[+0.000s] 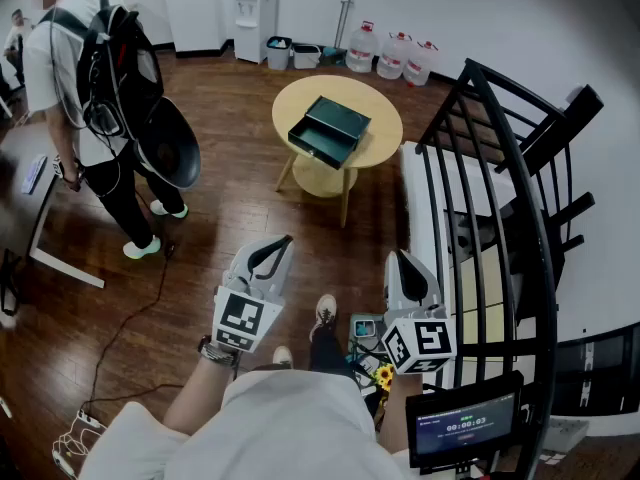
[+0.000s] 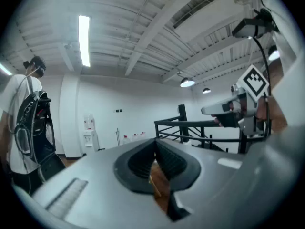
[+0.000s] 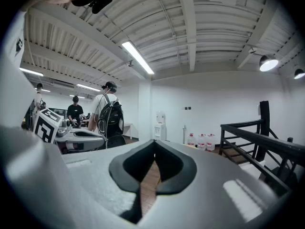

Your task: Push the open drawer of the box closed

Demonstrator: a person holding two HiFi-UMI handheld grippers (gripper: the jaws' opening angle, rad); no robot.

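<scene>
A dark green box (image 1: 340,120) lies on a round wooden table (image 1: 385,118) ahead of me, its drawer (image 1: 318,145) pulled out toward me. Both grippers are held low and close to my body, well short of the table. My left gripper (image 1: 277,247) is shut with nothing between its fingers; its tips meet in the left gripper view (image 2: 155,147). My right gripper (image 1: 398,261) is also shut and empty, its tips touching in the right gripper view (image 3: 154,149). Both gripper views point level across the room and do not show the box.
A black stair railing (image 1: 500,168) runs along my right. A person with a black backpack (image 1: 110,63) stands at the left beside a desk (image 1: 40,208). A water dispenser (image 1: 252,8) and water jugs (image 1: 395,53) line the far wall. A cable (image 1: 140,318) trails over the wooden floor.
</scene>
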